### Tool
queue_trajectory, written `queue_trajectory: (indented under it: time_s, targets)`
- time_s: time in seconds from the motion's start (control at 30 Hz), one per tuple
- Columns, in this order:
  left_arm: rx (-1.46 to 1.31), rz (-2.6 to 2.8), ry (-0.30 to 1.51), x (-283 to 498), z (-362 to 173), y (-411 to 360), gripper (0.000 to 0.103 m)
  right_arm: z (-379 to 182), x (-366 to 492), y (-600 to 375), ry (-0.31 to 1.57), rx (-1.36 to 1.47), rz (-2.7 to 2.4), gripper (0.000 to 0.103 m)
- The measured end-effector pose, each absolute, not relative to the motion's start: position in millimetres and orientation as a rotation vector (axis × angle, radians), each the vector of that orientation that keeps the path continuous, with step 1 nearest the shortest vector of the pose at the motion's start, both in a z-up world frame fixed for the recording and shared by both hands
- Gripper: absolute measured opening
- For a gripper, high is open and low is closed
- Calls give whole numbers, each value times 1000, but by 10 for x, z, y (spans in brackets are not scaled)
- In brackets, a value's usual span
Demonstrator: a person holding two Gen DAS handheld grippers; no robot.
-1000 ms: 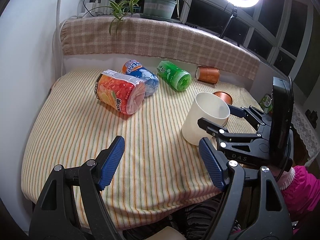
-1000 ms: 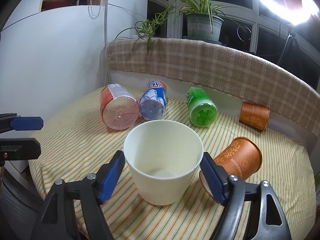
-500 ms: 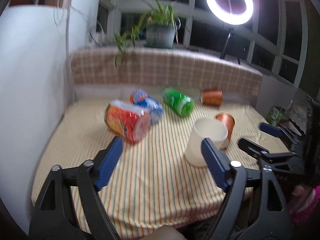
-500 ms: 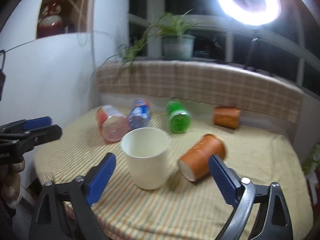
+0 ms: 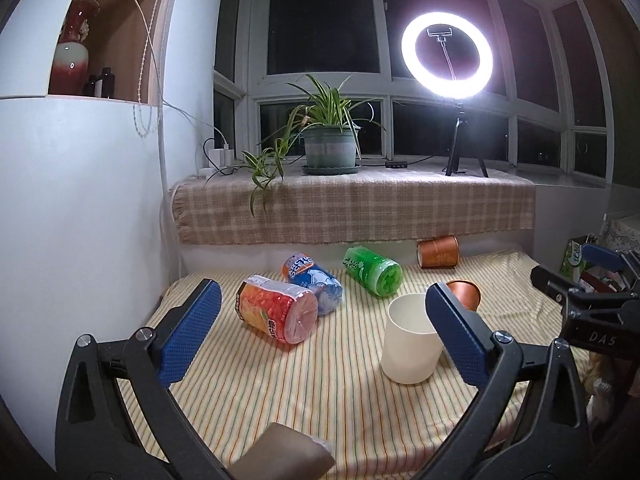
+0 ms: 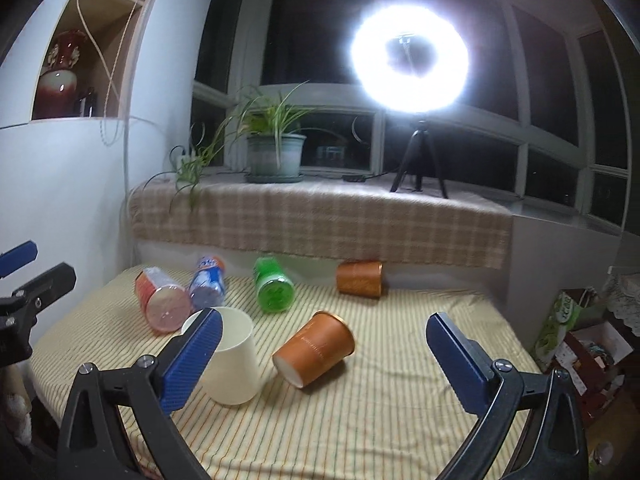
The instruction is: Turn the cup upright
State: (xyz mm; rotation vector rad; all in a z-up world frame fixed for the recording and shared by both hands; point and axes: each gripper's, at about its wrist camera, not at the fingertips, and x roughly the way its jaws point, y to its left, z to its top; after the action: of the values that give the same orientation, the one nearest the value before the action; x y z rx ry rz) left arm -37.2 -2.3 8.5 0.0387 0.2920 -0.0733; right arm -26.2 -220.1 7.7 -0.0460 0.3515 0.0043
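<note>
A white paper cup (image 5: 408,346) stands upright, mouth up, on the striped tablecloth (image 5: 300,400); it also shows in the right wrist view (image 6: 234,356). My left gripper (image 5: 320,336) is open and empty, pulled back from the table, the cup behind its right finger. My right gripper (image 6: 320,360) is open and empty, pulled back; the cup sits behind its left finger (image 6: 192,358). An orange cup (image 6: 316,346) lies on its side just right of the white cup. The right gripper also shows at the right edge of the left wrist view (image 5: 576,280).
A second orange cup (image 6: 360,278) lies on its side at the back. A red-orange bottle (image 5: 276,314), a blue bottle (image 5: 314,282) and a green bottle (image 5: 372,270) lie on the cloth. A plaid-covered sill (image 5: 352,208) holds a potted plant and a ring light.
Both grippers have drawn back and tilted up from the table. The right gripper has let go of the white cup, which stays standing upright.
</note>
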Motion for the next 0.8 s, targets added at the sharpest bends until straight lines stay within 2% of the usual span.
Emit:
queue_trajectory:
  time_s: [0.8]
  targets:
    - [20,-67,316,-332,52,-10,103,45,-238,-2283,356,-15,-22,103]
